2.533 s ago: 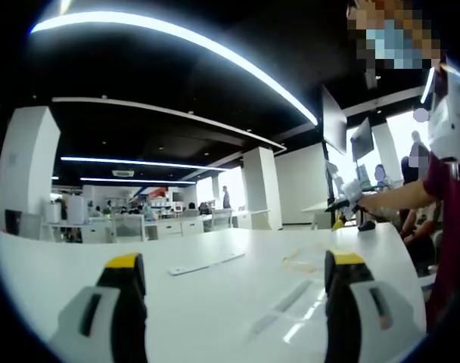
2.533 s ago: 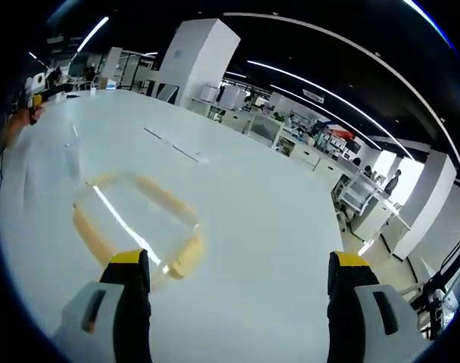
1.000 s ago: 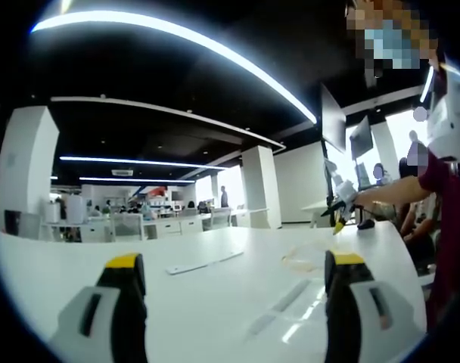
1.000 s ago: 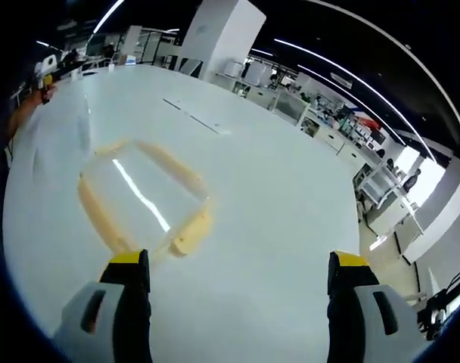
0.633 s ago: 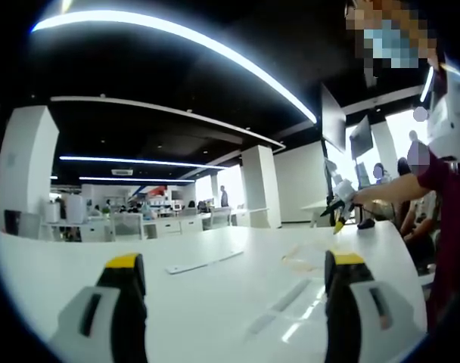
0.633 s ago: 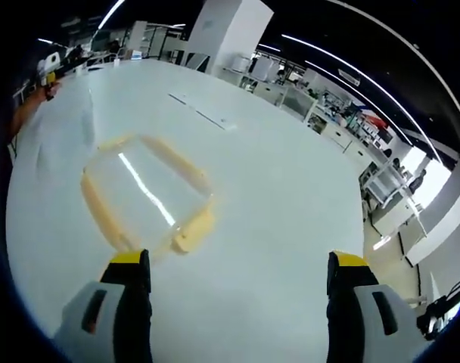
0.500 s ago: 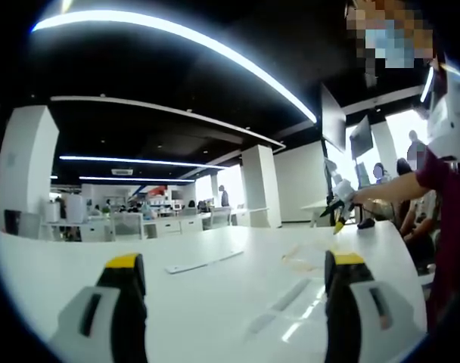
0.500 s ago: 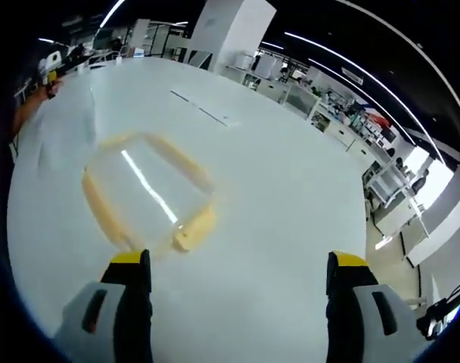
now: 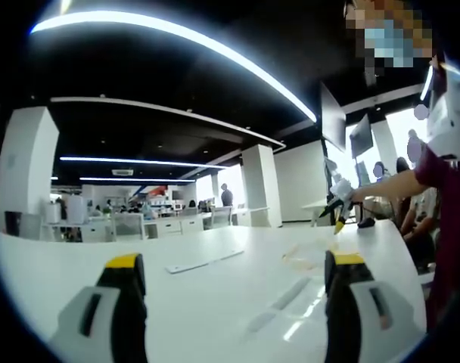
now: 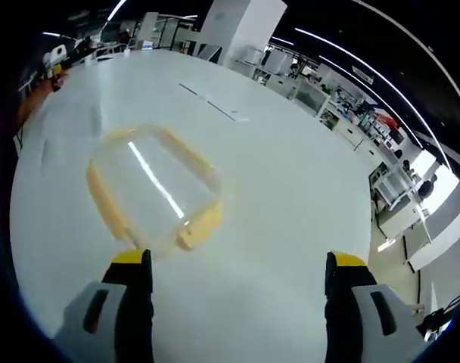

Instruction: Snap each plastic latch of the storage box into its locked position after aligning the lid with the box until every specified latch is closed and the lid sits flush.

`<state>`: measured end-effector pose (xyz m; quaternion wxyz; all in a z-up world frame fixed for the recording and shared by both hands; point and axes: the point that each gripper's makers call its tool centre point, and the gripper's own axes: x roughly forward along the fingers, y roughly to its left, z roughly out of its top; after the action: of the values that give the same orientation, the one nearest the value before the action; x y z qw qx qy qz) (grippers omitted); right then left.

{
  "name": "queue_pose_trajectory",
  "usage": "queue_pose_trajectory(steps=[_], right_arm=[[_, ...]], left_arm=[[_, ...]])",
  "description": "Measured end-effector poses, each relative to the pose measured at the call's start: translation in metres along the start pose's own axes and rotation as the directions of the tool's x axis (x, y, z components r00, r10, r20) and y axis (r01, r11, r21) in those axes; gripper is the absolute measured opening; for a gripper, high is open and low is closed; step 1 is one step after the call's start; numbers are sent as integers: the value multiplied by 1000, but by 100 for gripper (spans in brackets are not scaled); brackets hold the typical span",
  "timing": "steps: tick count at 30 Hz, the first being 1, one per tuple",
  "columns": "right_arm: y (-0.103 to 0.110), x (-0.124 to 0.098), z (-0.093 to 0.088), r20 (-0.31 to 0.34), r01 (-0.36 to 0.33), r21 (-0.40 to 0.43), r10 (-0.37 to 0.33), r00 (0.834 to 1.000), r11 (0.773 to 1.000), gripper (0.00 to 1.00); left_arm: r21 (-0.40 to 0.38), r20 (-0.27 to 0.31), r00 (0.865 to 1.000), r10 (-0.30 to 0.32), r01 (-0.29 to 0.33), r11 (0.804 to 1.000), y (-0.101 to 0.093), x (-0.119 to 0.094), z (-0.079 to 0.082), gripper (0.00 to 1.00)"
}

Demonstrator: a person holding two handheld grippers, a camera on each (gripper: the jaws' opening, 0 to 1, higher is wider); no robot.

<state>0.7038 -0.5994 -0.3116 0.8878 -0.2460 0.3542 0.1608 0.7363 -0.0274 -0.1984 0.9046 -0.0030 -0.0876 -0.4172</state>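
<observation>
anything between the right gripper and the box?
Nothing visible. In the right gripper view the box sits on bare white table, ahead and left of the open right gripper, with only tabletop between them.

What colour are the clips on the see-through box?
Pale yellow latches, clearest in the right gripper view.

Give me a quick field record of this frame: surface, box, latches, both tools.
surface: white table
box: clear storage box with lid on, flat on the table
latches: yellow, along the box edges; one at the near end; locked or not, cannot tell
left tool: open, low over the table, holding nothing
right tool: open, above the table, box ahead toward its left jaw, no contact
</observation>
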Motion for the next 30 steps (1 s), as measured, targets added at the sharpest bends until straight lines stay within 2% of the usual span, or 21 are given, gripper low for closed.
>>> queue_pose_trajectory(steps=[18,30], right_arm=[[2,3,2,-47,-31,-47,28,998,998,91],[10,8,-2,-91,-86,-65,80,993,994,89]], left_arm=[[5,-7,1000,-3,3,1000,-2,0,-1,100],[7,-11,1000,1,-1,1000,0,-1,-3,100]])
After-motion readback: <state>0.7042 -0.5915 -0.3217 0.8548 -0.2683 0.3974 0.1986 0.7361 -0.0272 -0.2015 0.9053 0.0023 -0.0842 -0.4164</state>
